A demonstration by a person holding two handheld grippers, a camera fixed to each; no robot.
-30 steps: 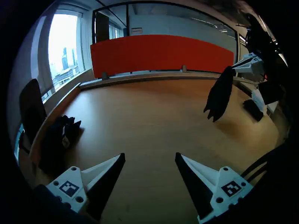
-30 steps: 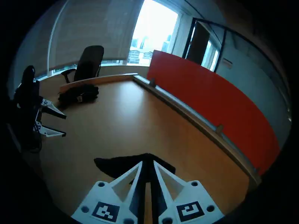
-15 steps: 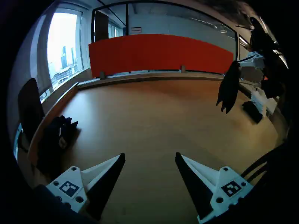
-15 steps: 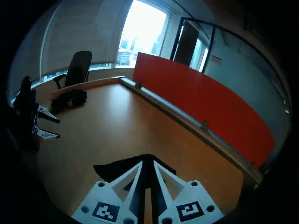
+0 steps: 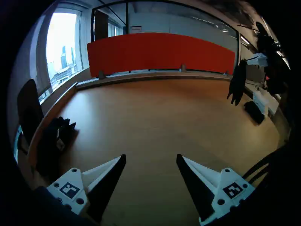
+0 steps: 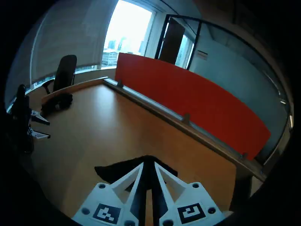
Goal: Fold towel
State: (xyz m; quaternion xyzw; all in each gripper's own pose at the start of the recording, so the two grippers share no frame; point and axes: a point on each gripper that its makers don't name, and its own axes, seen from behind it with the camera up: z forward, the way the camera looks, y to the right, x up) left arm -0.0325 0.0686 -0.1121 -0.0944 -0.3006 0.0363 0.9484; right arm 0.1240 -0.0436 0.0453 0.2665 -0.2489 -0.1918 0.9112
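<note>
The big wooden worktop (image 5: pixel 158 113) is wide. The dark towel (image 5: pixel 237 83) hangs in the air above one end of it, all bunched up. The right hand-held gripper (image 6: pixel 149 162) pinches it tight by one small bit. That bit could slip out, and the towel would drop in a heap. The left hand-held gripper (image 5: pixel 150 156) is wide open, holds nothing and is well apart, so it may grab the wrong corner.

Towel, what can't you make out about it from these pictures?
Right gripper view: the right tool hides part of the towel; its full shape cannot be told.
Left gripper view: the towel hangs far off, small and dark, folds unreadable.
Left gripper view: dark heap at the desk edge, too dim to identify.
</note>
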